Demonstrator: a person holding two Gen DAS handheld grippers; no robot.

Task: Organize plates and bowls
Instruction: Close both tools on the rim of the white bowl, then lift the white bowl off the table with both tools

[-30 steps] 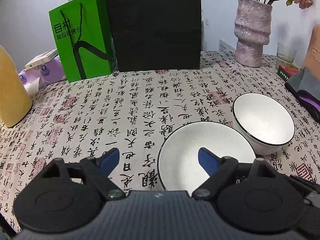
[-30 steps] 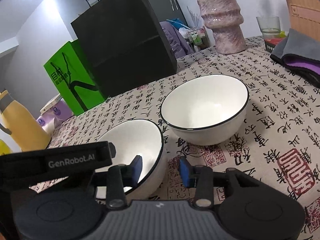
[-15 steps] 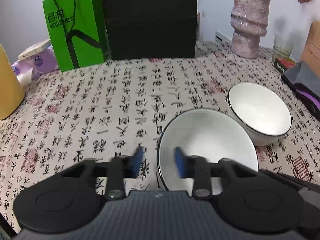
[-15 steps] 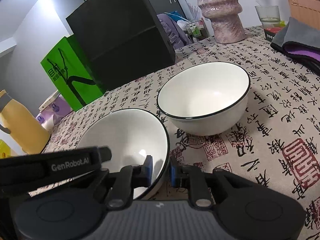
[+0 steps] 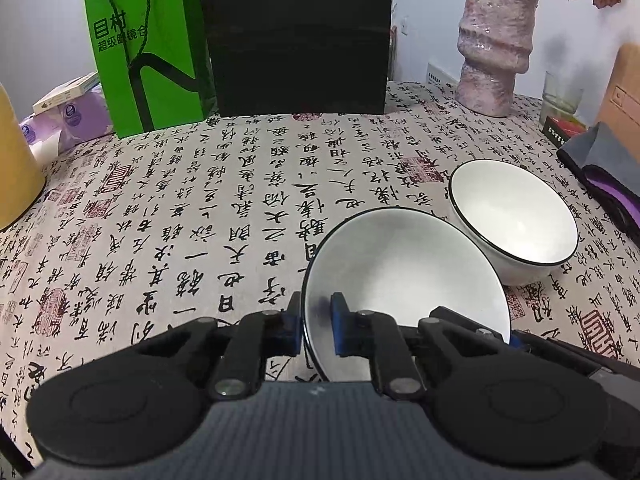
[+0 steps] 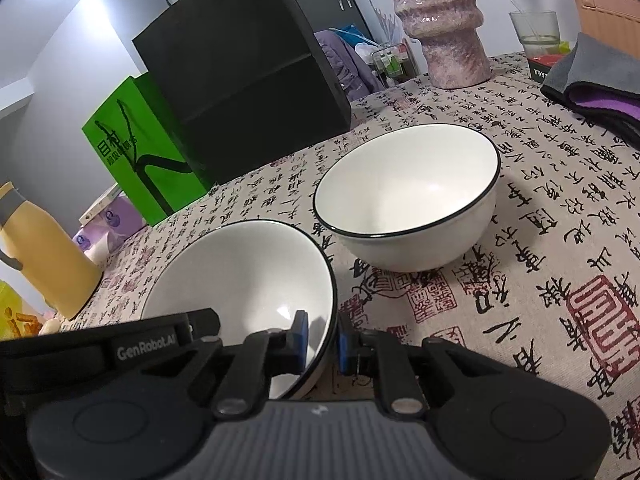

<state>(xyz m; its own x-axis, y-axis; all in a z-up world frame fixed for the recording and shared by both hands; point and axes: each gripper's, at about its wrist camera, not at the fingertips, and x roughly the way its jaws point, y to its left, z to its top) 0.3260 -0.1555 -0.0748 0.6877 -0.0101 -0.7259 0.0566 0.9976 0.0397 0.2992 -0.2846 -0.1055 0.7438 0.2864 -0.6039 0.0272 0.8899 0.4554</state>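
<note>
Worktop under a calligraphy-print cloth [image 5: 240, 216]; green bag [image 5: 148, 48] and black bag [image 5: 296, 32] at the back. Near white bowl [image 5: 404, 272] tilted. Left gripper [image 5: 316, 320] jaws clamped on its left rim; right gripper [image 6: 322, 340] jaws clamped on its right rim. Second bowl [image 6: 412, 196] upright, just beside it.

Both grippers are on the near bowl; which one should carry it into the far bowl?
Probably right. The right gripper clamps the near bowl on the rim side facing the far bowl; the left gripper holds the opposite rim.
</note>
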